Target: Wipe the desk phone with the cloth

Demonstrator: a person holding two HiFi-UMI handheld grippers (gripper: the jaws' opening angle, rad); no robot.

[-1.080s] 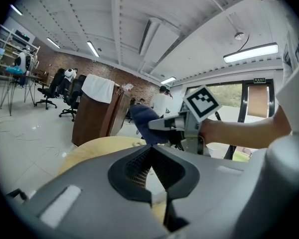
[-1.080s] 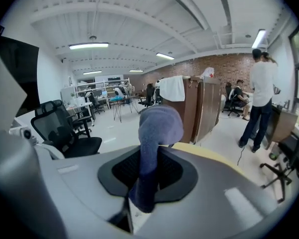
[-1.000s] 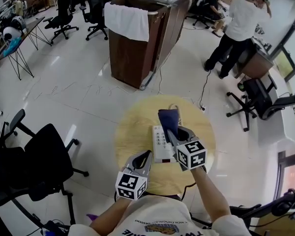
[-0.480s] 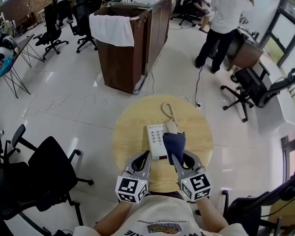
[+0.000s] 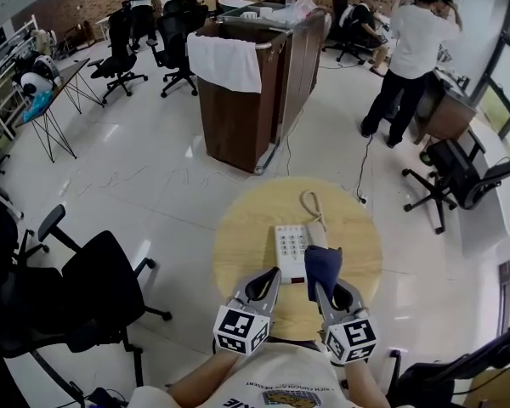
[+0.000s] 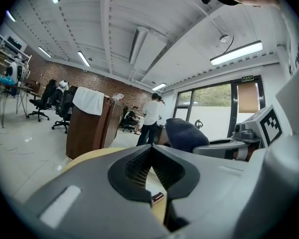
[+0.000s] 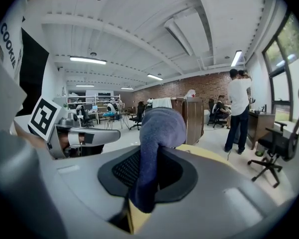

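Office floor surrounds the round table (image 5: 238, 228), with the phone (image 5: 291, 246) at its middle. The right tool (image 5: 325, 286) pinches the cloth (image 5: 321, 263) just beside the phone, towards the near edge. The left tool (image 5: 269, 280) is pressed together, empty. Wiping looks underway; next, the cloth must press onto the keypad and sweep across.

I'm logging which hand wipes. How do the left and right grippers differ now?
The right gripper is shut on the dark blue cloth; the left gripper is shut on nothing. The right gripper is by the desk phone's near right corner, the left gripper by its near left. Both are over the round table's near side.
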